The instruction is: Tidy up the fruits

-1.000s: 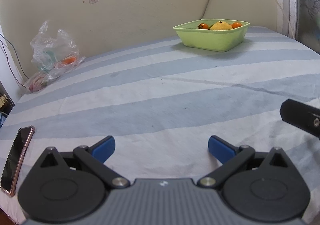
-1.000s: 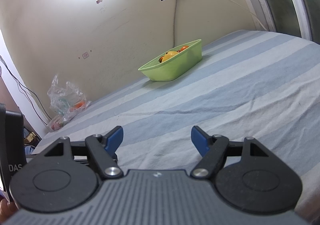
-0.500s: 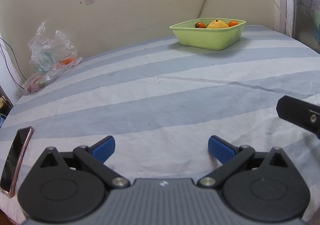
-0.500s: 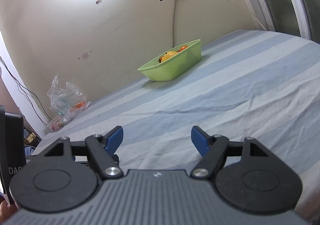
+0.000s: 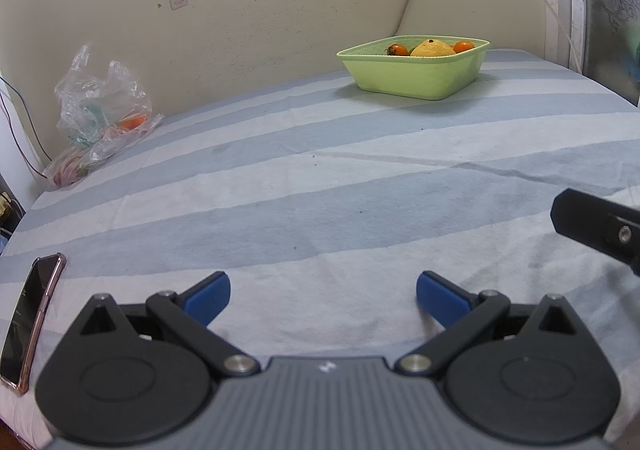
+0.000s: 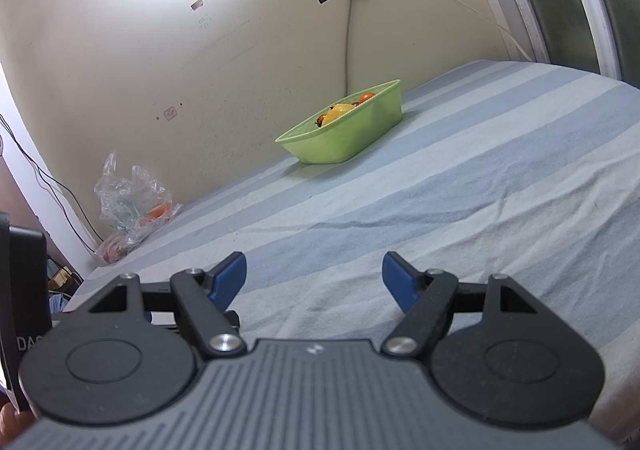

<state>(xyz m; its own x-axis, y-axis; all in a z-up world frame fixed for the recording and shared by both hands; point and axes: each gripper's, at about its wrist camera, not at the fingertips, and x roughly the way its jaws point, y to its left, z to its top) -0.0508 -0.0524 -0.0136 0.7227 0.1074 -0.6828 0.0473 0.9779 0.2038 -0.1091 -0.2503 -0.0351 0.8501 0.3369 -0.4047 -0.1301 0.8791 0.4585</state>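
Observation:
A light green basket [image 5: 416,75] stands far back on the striped bed, near the wall corner. It holds a yellow fruit [image 5: 431,49] and small orange-red fruits [image 5: 463,46]. It also shows in the right wrist view [image 6: 340,139], tilted by the camera. My left gripper [image 5: 323,296] is open and empty, low over the near bedsheet, far from the basket. My right gripper [image 6: 314,276] is open and empty, also near the front of the bed. A black part of the right gripper [image 5: 600,228] shows at the left view's right edge.
A clear plastic bag [image 5: 100,109] with an orange item lies at the back left by the wall, also in the right wrist view [image 6: 132,205]. A phone [image 5: 30,320] lies at the bed's left front edge. Striped sheet [image 5: 320,189] spreads between grippers and basket.
The left wrist view has shifted slightly, so the basket sits a little differently in frame. The right gripper has barely moved. Both grippers stay open.

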